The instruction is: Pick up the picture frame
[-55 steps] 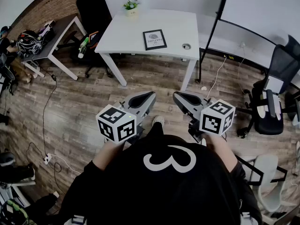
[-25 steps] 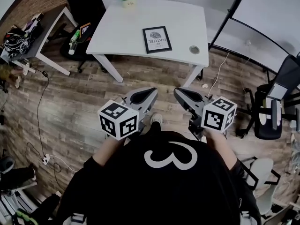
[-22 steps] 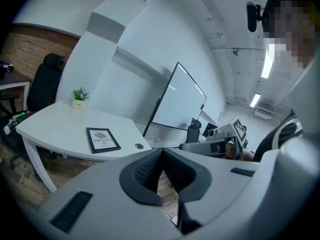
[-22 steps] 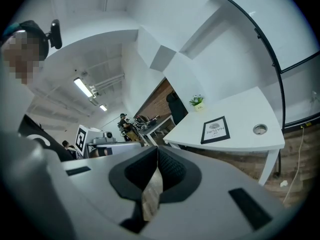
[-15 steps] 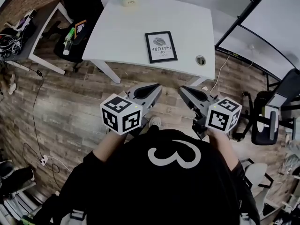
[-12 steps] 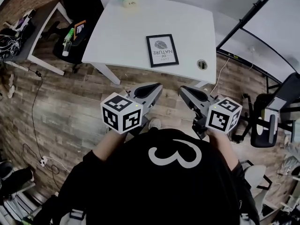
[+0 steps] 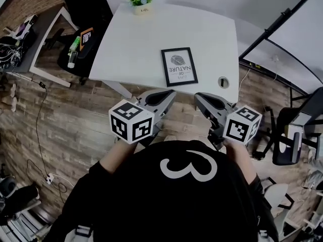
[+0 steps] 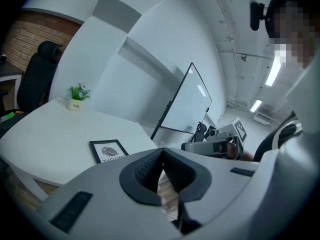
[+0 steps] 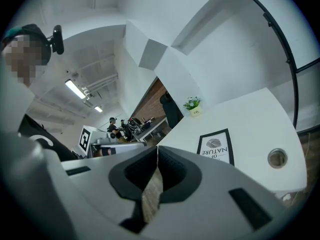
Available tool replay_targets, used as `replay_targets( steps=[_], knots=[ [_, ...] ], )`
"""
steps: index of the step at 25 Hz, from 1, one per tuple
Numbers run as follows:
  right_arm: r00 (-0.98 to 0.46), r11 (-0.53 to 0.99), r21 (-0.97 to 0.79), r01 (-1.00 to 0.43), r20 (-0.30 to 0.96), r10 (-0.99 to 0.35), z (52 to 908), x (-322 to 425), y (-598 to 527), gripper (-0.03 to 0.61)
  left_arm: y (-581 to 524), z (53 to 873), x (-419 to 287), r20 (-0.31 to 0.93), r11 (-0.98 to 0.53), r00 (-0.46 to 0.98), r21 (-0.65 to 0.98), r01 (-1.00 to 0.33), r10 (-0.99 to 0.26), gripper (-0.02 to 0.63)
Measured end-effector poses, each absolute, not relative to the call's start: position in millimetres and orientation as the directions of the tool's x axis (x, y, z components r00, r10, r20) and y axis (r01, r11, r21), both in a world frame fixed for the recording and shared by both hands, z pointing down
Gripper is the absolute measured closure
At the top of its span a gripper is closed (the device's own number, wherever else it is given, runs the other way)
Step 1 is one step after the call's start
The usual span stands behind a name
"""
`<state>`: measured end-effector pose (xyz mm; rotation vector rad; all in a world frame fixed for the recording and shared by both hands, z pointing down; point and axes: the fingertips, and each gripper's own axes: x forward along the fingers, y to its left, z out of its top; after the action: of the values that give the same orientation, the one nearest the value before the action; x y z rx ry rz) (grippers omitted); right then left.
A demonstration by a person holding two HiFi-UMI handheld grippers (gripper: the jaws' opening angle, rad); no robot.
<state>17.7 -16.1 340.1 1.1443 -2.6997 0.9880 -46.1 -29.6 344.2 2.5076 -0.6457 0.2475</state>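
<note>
A black picture frame (image 7: 179, 66) with a white print lies flat on the white table (image 7: 131, 44), near its front edge. It shows too in the left gripper view as the picture frame (image 8: 108, 150), and in the right gripper view as the picture frame (image 9: 216, 146). My left gripper (image 7: 169, 93) is shut and empty, held just short of the table's front edge, below and left of the frame. My right gripper (image 7: 198, 96) is shut and empty too, below and right of the frame. Both point toward the table.
A small potted plant (image 7: 141, 0) stands at the table's far edge. A round cable hole (image 7: 223, 81) sits right of the frame. A whiteboard stand (image 7: 282, 39) is at the right, an office chair (image 7: 292, 135) beside it, and a cluttered desk (image 7: 30, 39) at the left.
The table and frame have come closer and lower in the head view as both grippers moved forward toward the table. Both stay shut.
</note>
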Motion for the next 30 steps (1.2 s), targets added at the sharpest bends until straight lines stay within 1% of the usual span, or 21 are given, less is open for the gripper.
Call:
replay_targets(
  steps=[9,18,24,30],
  knots=[
    [-0.737,0.536,-0.542,-0.647,0.267,-0.621,343.5,29.1,-28.7,0.554,-46.6,348.5,-38.0,0.304,-0.733,0.859,0.45,-0.51,-0.411,0.598],
    [-0.748,0.543,-0.554,-0.631,0.249,-0.615,347.8,51.9,-78.4,0.554,-88.1,355.1,-20.9,0.33,-0.697,0.836,0.462,-0.548,-0.438,0.598],
    [-0.768,0.532,-0.587,-0.61,0.27,-0.581,366.9,63.9,-110.6,0.552,-115.4,374.6,-14.6,0.367,-0.65,0.81,0.484,-0.586,-0.457,0.598],
    [-0.778,0.537,-0.585,-0.607,0.302,-0.551,379.0,63.7,-143.6,0.552,-140.8,386.5,-14.0,0.393,-0.638,0.801,0.485,-0.598,-0.452,0.597]
  ],
)
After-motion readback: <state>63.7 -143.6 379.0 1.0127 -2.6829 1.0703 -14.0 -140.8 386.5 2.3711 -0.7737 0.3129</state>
